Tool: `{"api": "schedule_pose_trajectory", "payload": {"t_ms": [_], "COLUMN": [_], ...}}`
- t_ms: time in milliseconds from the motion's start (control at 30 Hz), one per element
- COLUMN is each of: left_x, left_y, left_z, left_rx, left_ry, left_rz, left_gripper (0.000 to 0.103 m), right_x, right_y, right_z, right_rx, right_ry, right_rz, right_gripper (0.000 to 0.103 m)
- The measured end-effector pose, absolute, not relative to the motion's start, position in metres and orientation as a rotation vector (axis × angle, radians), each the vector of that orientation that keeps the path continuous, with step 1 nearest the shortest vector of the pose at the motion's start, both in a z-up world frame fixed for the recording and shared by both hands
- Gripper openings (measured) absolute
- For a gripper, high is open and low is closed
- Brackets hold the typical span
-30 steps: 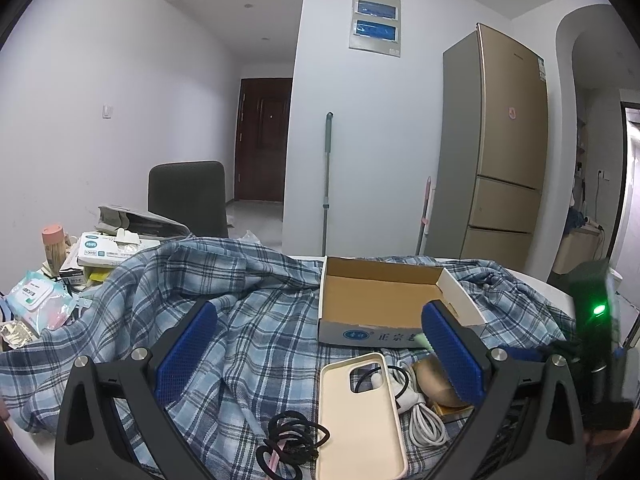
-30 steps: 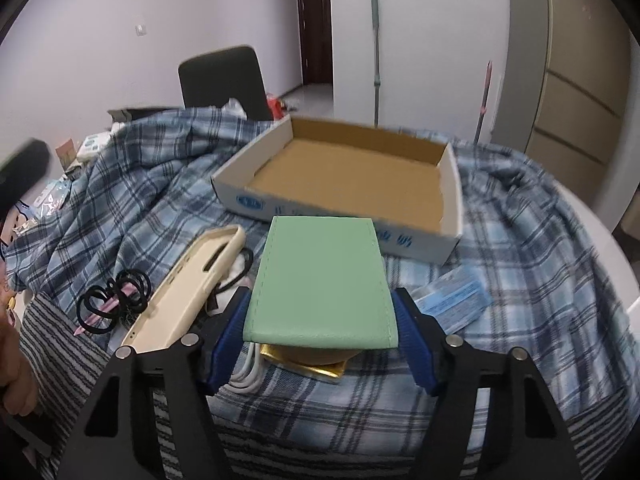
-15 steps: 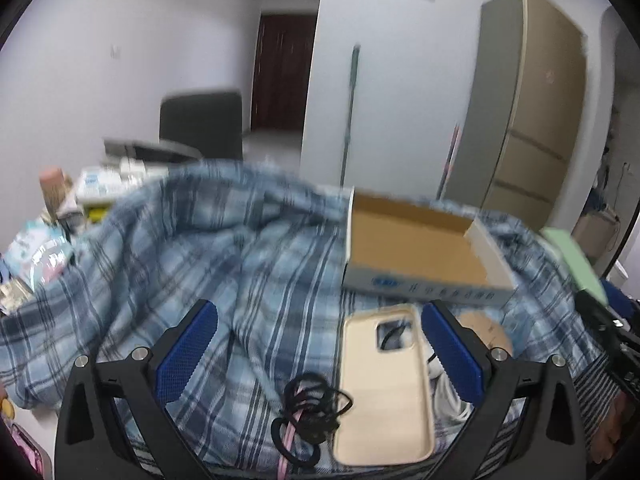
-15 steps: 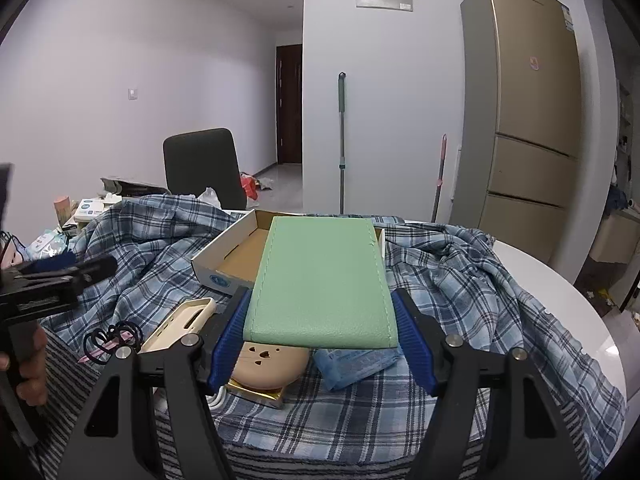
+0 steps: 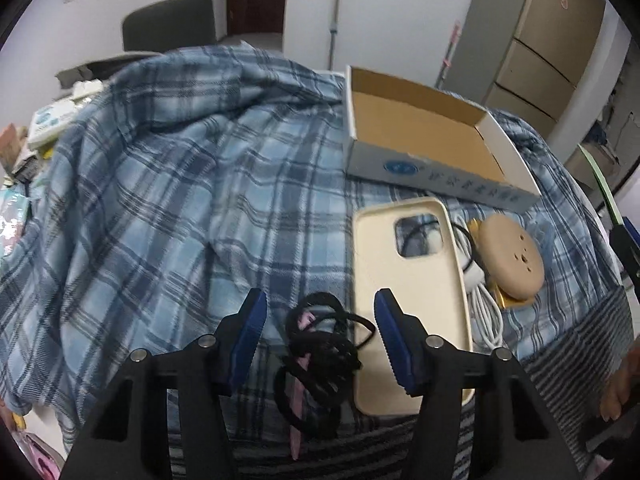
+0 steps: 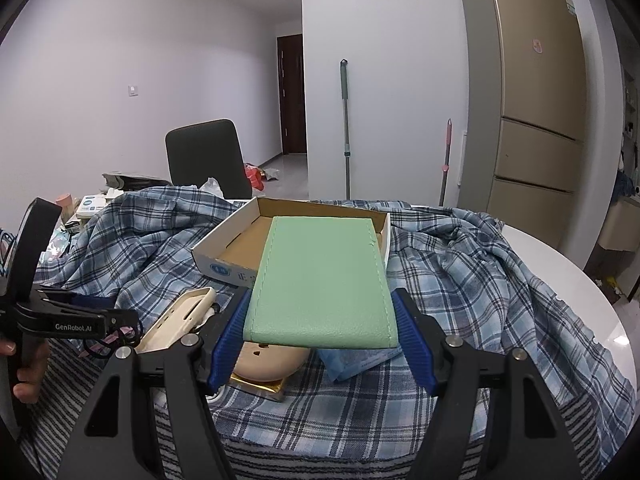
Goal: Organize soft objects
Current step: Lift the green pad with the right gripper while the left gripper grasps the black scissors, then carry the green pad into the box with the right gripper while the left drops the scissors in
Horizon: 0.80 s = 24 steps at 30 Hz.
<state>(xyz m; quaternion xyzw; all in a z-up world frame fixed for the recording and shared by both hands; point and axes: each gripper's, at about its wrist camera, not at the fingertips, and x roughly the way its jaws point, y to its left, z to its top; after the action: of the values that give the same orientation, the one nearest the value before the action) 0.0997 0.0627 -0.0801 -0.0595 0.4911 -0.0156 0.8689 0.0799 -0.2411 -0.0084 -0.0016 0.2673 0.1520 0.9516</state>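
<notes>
My right gripper (image 6: 322, 334) is shut on a flat green leather pouch (image 6: 322, 280) and holds it level above the table, in front of the open cardboard box (image 6: 240, 236). My left gripper (image 5: 318, 332) is open, its jaws either side of a tangle of black hair ties (image 5: 320, 344) with a pink strip on the plaid cloth. A cream phone case (image 5: 408, 292) lies just right of the hair ties. The cardboard box (image 5: 420, 136) is empty behind it. The left gripper also shows in the right wrist view (image 6: 80, 316).
A blue plaid shirt (image 5: 180, 184) covers the round white table (image 6: 560, 260). A tan round case on a gold box (image 5: 512, 256), a white cable (image 5: 484, 312) and a blue packet (image 6: 360, 364) lie near the phone case. Clutter (image 5: 44, 124) and a dark chair (image 6: 204, 156) sit far left.
My left gripper has tilted down and moved in over the black hair ties, its jaws narrower. My right gripper has lifted the green pouch up off the tan case.
</notes>
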Motion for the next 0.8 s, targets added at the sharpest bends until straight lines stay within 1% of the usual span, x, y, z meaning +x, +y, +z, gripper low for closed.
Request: {"api": "schedule_pose_trajectory", "payload": {"t_ms": [200,233,267,300,333,433,533,700,800], "left_x": [0.105,0.105,0.104,0.104,0.103,0.099,0.086,0.057,0.050], "left_y": [0.064,0.063,0.063,0.065,0.068,0.078,0.069,0.042,0.039], "left_z": [-0.090,-0.090,-0.089,-0.088,-0.087,-0.077,-0.056,-0.024,-0.018], "left_rx": [-0.170,-0.160,-0.153,-0.165,-0.184,-0.265,-0.177,-0.077,-0.093], "left_ry": [1.085,1.081,1.073,1.067,1.064,0.995,0.845,0.593,0.528], "left_rz": [-0.058,-0.045,-0.039,-0.033,-0.030,-0.065,-0.030,-0.116,-0.131], "left_gripper": [0.059,0.054,0.044,0.021,0.011,0.008,0.008,0.008,0.008], "right_x": [0.078,0.078,0.077,0.077,0.077,0.076,0.075,0.067,0.061], "right_y": [-0.239,-0.239,-0.239,-0.239,-0.239,-0.239,-0.239,-0.240,-0.242], "right_z": [-0.008,-0.008,-0.008,-0.007,-0.008,-0.008,-0.008,-0.004,0.000], "right_rx": [-0.020,-0.023,-0.026,-0.027,-0.029,-0.033,-0.039,-0.044,-0.045], "right_ry": [0.533,0.528,0.525,0.523,0.522,0.518,0.500,0.440,0.396], "right_rz": [0.293,0.289,0.286,0.284,0.283,0.284,0.284,0.282,0.279], "right_gripper": [0.069,0.069,0.069,0.069,0.069,0.069,0.069,0.069,0.069]}}
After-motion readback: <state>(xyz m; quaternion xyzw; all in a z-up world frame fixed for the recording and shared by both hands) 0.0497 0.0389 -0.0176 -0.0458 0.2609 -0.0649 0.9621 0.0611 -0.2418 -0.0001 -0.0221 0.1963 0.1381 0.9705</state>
